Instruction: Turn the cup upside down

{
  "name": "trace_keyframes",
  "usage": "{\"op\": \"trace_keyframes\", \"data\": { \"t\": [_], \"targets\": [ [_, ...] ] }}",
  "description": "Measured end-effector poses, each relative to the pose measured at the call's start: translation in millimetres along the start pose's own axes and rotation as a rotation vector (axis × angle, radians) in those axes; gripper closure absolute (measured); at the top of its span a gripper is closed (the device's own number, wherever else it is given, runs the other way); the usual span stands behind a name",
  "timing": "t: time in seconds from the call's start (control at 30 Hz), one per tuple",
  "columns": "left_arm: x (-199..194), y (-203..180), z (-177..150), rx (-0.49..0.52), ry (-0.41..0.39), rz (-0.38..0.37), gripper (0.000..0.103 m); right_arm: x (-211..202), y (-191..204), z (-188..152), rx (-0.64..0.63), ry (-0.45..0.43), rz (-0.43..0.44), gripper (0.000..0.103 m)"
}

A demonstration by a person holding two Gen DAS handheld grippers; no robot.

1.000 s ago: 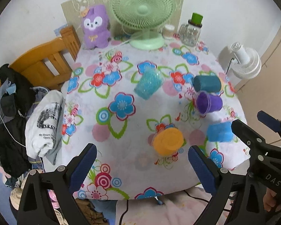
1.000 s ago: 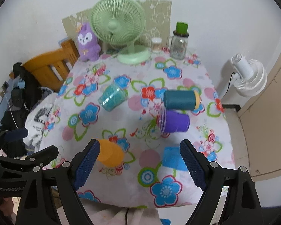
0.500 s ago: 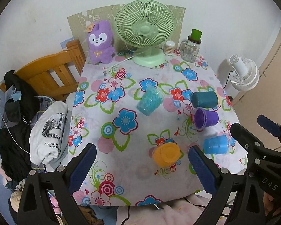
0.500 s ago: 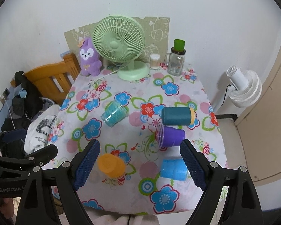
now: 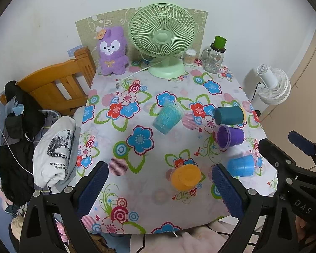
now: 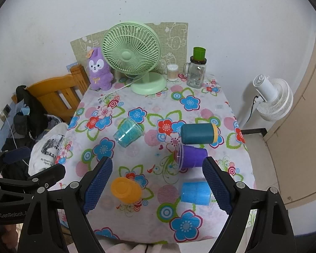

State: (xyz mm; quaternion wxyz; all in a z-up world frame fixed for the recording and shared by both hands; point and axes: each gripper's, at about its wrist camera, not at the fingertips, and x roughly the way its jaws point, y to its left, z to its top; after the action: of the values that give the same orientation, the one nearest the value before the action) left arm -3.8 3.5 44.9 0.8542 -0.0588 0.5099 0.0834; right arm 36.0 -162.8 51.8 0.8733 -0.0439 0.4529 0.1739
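- Left claw: released, pads wide apart, nothing between them; held high over the near desk edge, apparently a survey position before any approach.
- Right claw: likewise released and empty, hovering above the near right part of the desk.
- Five cups on the floral cloth, none gripped, none touched by either claw.
- Orange cup: near edge, closed end tilted up toward the cameras; cannot tell whether fully inverted or leaning.
- Blue cup: on its side, just beside the right claw's right pad in the right wrist view; judged the easiest reach for that claw.
- Purple cup: on its side, clear rim facing left, close behind the blue cup.
- Dark teal cup: on its side, yellow rim facing right, just behind the purple cup.
- Glitter cup: lying tilted mid-desk, well apart from the rest.
- Task stage, as judged: not yet begun on any lying cup; a side grasp and a turn of the wrist needed to set the mouth down.
- Risk, as judged: round cups on cloth liable to roll when nudged by a pad.
- Fan, plush and jar at the far edge, well clear of the working area.
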Motion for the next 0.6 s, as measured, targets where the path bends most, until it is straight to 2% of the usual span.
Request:
{"op": "trace_keyframes", "data": {
  "t": [0.6],
  "targets": [
    [3.1, 0.6, -1.4, 0.0, 0.012, 0.014, 0.003, 2.0, 3.1, 0.6, -0.011, -0.008, -0.011, 0.014]
  ]
}}
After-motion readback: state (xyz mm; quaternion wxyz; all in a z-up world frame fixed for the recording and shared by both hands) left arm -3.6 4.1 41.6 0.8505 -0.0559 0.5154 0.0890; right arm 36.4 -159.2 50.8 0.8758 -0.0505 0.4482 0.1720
